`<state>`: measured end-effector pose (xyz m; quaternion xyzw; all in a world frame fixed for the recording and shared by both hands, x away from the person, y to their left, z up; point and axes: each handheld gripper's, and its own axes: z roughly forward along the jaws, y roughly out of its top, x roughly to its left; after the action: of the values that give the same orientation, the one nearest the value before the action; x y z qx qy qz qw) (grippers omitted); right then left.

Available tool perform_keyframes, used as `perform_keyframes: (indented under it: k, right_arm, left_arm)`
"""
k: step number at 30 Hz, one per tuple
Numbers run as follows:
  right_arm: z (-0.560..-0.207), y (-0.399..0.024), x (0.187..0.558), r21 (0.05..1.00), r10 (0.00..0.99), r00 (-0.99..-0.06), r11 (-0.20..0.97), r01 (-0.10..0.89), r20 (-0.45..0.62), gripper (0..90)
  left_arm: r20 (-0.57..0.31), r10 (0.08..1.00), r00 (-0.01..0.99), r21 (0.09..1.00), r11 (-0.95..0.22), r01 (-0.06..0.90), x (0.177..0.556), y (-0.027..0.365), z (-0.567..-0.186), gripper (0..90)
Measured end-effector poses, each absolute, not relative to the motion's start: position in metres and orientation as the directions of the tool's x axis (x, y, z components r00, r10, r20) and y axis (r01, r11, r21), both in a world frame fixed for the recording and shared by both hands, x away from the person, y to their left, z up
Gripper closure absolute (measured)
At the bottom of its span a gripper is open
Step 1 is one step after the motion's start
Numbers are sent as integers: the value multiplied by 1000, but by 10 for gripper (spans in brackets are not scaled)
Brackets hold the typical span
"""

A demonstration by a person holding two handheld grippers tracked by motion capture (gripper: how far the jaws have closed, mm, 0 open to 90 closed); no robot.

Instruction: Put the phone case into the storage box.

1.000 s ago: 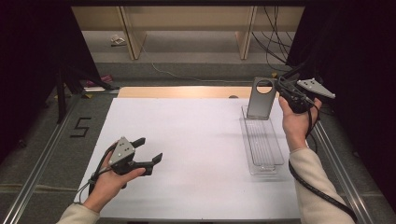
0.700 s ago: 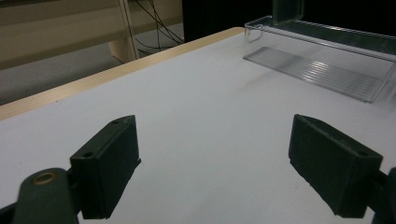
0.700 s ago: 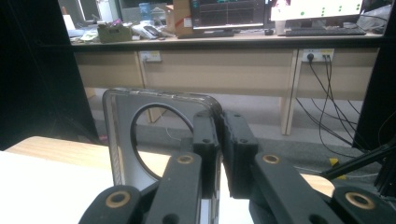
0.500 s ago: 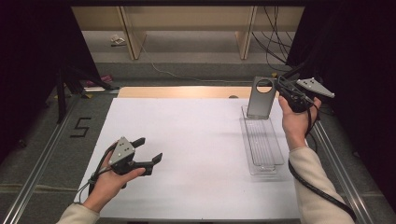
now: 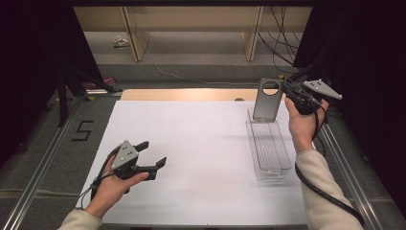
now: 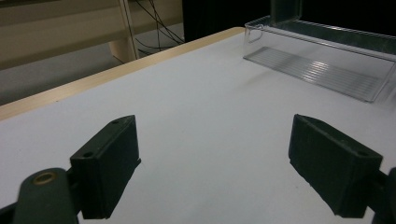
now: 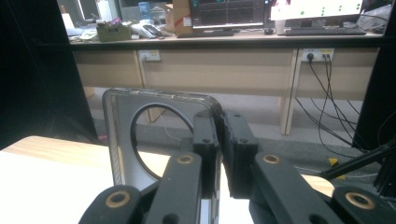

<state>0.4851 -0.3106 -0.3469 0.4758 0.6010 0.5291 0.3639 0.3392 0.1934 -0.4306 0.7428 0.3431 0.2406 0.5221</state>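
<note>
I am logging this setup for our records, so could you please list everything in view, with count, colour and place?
Phone case: one, dark grey with a round cut-out near its top, held upright over the far end of the tray, clamped at its edge.
Tray: one, clear plastic, long and narrow, on the right side of the mat.
Mat: one, white, covering the table.
Table: one, light wood edge showing past the mat's far side.
Right gripper: one, black, shut on the phone case, raised at far right.
Left gripper: one, black, open, low over the mat at near left.
</note>
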Motion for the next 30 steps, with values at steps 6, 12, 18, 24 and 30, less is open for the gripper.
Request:
perform_keyframes:
  k: [6,12,18,24,30]
  right_arm:
    - [-347,-311,485,982,958,-280,-13,187,66,847]
    - [-348,-312,487,982,958,-279,-13,186,66,846]
    - [-348,-311,488,982,958,-278,-13,189,66,846]
    - [-349,-310,490,982,958,-279,-10,189,64,846]
    - [-350,-310,491,982,959,-278,-9,191,63,846]
  left_arm:
    - [0,761,649,940,-221,259,339,193,-431,157]
    - [0,761,649,941,-220,259,339,193,-431,157]
    - [-1,761,649,940,-220,259,339,193,-431,157]
    - [-1,761,649,941,-220,259,339,193,-431,157]
    - [-2,761,649,941,-219,260,339,193,-431,157]
